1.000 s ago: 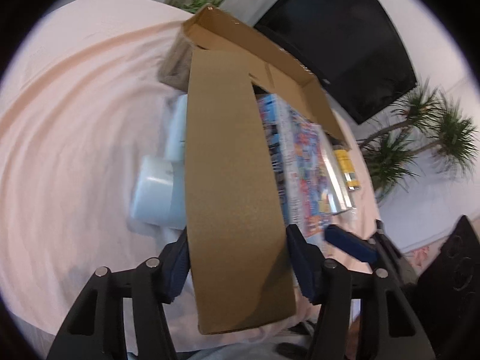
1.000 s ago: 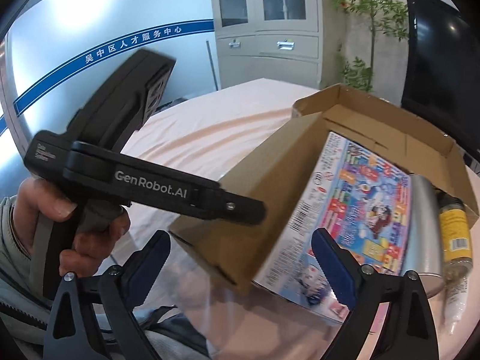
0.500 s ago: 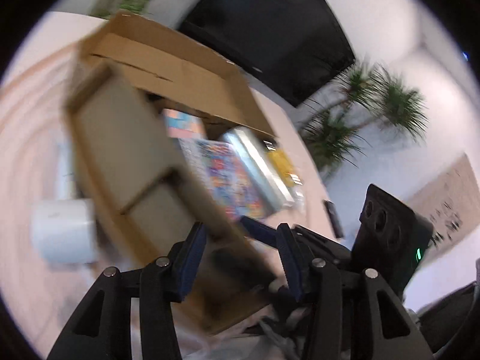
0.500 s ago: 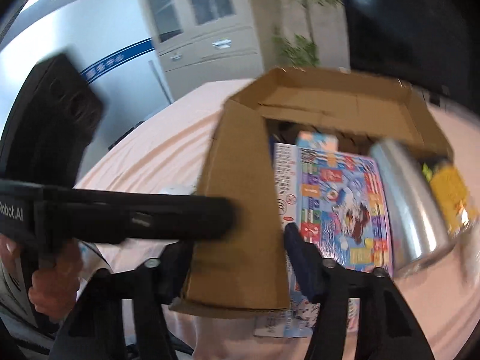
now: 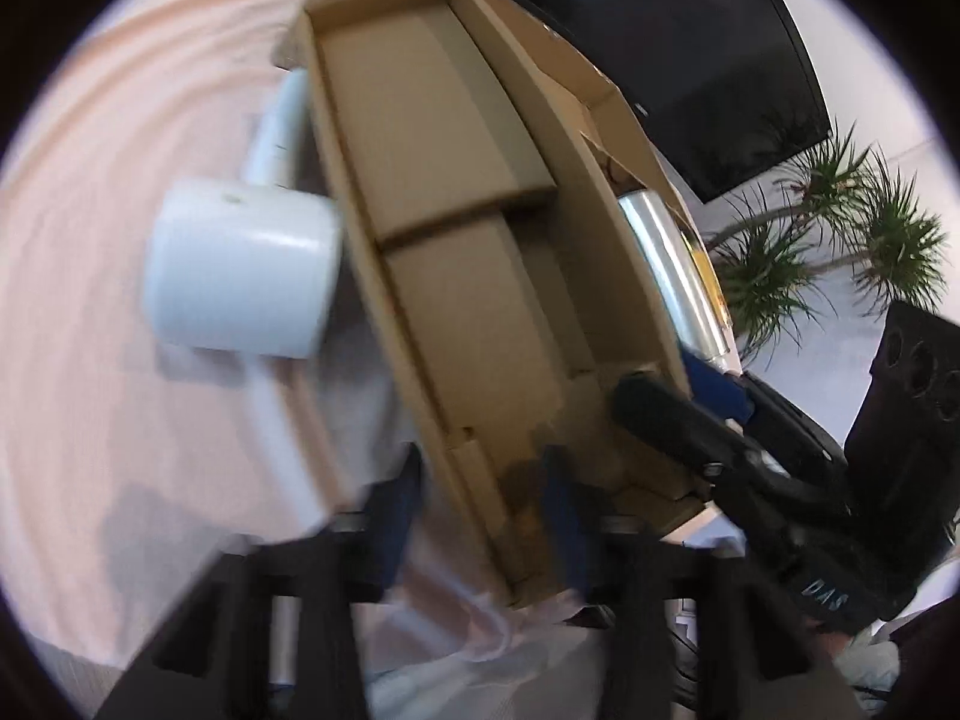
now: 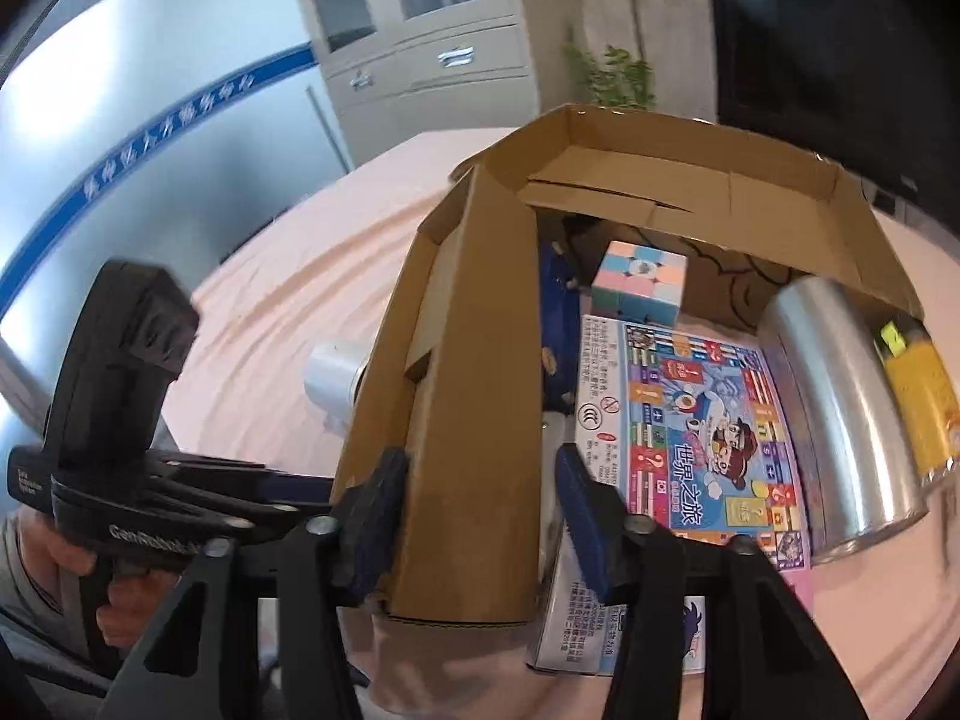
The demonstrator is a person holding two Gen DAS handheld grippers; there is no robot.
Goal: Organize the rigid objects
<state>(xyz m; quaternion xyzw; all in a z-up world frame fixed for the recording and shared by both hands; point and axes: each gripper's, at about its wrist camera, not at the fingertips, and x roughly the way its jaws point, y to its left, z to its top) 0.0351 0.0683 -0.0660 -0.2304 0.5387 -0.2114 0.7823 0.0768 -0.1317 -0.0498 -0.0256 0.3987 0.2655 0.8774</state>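
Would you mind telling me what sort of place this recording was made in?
Probably an office or public service room, not a home: a metal filing cabinet with glass doors, a wall banner with blue lettering, a large dark screen and potted plants around a cloth-covered table.

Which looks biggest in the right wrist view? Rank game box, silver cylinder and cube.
1. Game box.
2. Silver cylinder.
3. Cube, though it lies farther from the camera, which shrinks it.
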